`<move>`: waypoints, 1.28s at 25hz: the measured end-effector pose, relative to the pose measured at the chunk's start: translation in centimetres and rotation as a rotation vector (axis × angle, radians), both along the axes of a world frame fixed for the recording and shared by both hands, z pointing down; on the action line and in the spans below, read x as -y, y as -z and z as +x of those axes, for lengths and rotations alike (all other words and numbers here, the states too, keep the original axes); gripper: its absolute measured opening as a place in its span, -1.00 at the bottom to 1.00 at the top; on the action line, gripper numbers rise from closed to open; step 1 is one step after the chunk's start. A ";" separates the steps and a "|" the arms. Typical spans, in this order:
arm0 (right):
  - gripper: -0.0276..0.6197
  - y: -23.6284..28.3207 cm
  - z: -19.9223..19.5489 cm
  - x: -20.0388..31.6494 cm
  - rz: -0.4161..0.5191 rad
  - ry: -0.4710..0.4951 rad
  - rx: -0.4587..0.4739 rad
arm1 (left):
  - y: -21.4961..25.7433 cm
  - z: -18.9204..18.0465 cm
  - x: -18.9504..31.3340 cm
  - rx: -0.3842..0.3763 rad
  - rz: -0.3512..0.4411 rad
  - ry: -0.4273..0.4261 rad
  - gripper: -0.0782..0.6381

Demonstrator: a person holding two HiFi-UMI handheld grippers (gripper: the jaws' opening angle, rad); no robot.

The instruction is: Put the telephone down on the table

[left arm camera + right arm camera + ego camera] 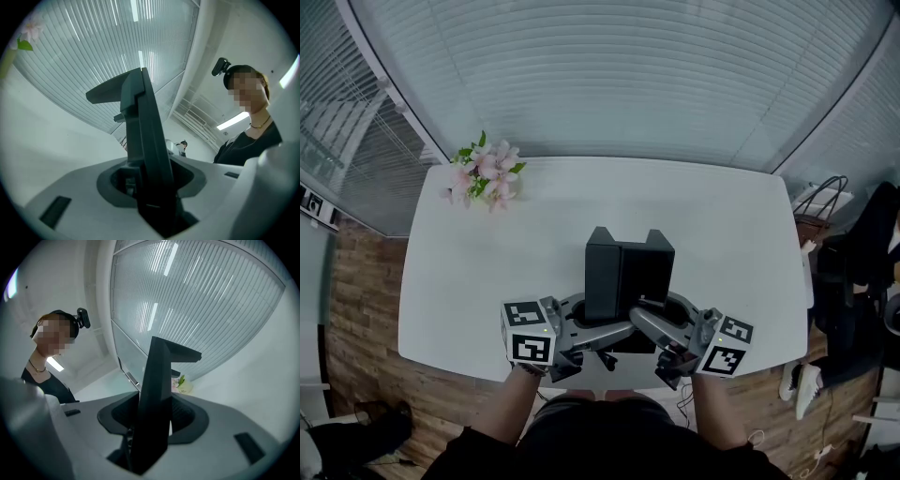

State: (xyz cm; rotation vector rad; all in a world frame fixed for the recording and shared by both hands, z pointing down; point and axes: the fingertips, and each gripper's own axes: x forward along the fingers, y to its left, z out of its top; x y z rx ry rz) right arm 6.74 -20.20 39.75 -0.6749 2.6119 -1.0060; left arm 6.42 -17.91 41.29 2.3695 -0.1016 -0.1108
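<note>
A black telephone (628,274) stands upright over the near middle of the white table (478,281), held from both sides. My left gripper (592,326) comes in from the left and is shut on the phone's lower left edge. On the right, my right gripper (649,326) is shut on its lower right edge. In the left gripper view the telephone (143,140) rises as a dark slab from between the grey jaws of the left gripper (150,187). The right gripper view shows the telephone (157,394) clamped the same way in the right gripper (150,432). Whether its base touches the table is hidden.
A small bunch of pink flowers (485,173) stands at the table's back left corner. Windows with blinds (619,75) run behind the table. To the right are a wire basket (825,197), a dark chair with clothes (862,244) and shoes (802,384) on the wooden floor.
</note>
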 end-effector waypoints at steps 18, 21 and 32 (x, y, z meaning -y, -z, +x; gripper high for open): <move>-0.36 -3.4 -0.4 0.5 -0.080 0.010 0.007 | -3.2 -0.3 0.3 0.013 -0.064 0.003 -0.24; -0.36 -4.1 -0.4 0.6 -0.097 0.010 0.008 | -3.7 -0.3 0.5 0.022 -0.067 0.004 -0.24; -0.36 -6.3 -0.2 1.3 -0.164 0.006 0.019 | -5.7 -0.1 1.1 0.032 -0.130 0.000 -0.24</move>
